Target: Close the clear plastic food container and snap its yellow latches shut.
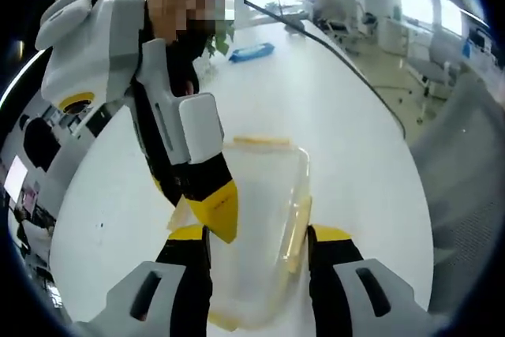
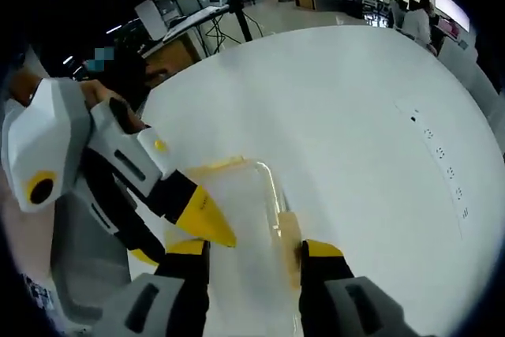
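Both claws work over one clear plastic food container (image 1: 260, 226) that sits on a round white table (image 1: 347, 140).

Left gripper (image 1: 260, 246), seen in the left gripper view: its two yellow-tipped jaws stand apart, one on each side of the container, which lies between them and just ahead. Whether the jaws touch its walls cannot be told. The container's long axis runs straight away from this claw. A yellow latch (image 1: 298, 230) runs along the container's side just inside the claw's right jaw, and another yellow latch (image 1: 260, 141) sits on the far end. The right gripper (image 1: 213, 215) comes in from the upper left, and its yellow tips reach down onto the lid near the left jaw. They look close together there, but that cannot be told for sure.

Right gripper (image 2: 252, 249), seen in the right gripper view: its jaws are also apart, straddling the near part of the container (image 2: 237, 219), which again extends lengthwise away from the claw. A yellow side latch (image 2: 288, 234) lies just inside the right jaw. The other claw's yellow tip (image 2: 203, 220) points down at the lid from the left.

Judging from this, the lid seems to be on, and the side latch beside each claw's right jaw looks the nearest one to press. Whether it has snapped shut is unclear.
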`<state>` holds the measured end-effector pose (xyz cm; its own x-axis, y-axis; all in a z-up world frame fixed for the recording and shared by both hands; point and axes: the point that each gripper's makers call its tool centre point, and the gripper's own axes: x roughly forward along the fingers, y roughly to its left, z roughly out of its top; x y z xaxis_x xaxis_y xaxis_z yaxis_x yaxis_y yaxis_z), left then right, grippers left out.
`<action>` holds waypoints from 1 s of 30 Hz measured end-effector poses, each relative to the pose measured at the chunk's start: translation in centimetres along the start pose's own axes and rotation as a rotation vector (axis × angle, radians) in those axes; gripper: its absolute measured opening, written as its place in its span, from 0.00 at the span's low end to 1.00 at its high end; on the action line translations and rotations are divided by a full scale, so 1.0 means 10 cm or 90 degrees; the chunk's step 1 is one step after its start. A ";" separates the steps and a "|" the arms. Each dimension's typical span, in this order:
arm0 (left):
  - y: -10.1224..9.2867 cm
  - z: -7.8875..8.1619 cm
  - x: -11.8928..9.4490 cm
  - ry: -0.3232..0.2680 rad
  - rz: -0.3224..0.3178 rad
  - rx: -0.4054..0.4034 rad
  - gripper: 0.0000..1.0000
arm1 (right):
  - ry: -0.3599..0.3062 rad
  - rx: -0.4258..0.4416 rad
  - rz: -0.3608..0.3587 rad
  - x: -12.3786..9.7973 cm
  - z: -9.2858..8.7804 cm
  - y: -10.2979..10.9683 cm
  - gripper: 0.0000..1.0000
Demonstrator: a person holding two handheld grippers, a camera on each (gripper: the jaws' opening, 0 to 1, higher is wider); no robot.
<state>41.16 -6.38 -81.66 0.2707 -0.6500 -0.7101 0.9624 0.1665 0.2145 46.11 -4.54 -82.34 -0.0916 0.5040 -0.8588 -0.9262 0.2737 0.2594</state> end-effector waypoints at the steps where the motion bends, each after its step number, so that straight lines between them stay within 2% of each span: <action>1: 0.00 0.00 0.00 0.000 0.001 0.000 0.46 | 0.005 -0.001 0.000 0.00 0.00 0.00 0.43; 15: 0.01 0.00 0.01 0.000 0.000 -0.011 0.45 | 0.051 -0.030 0.027 0.02 -0.01 0.00 0.42; 30: 0.01 -0.01 0.01 -0.001 -0.002 -0.013 0.45 | 0.079 -0.043 0.042 0.02 -0.02 0.01 0.41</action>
<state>41.24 -6.39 -81.77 0.2681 -0.6520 -0.7092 0.9634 0.1797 0.1989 45.96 -4.59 -82.60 -0.1936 0.4128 -0.8900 -0.9387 0.1858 0.2903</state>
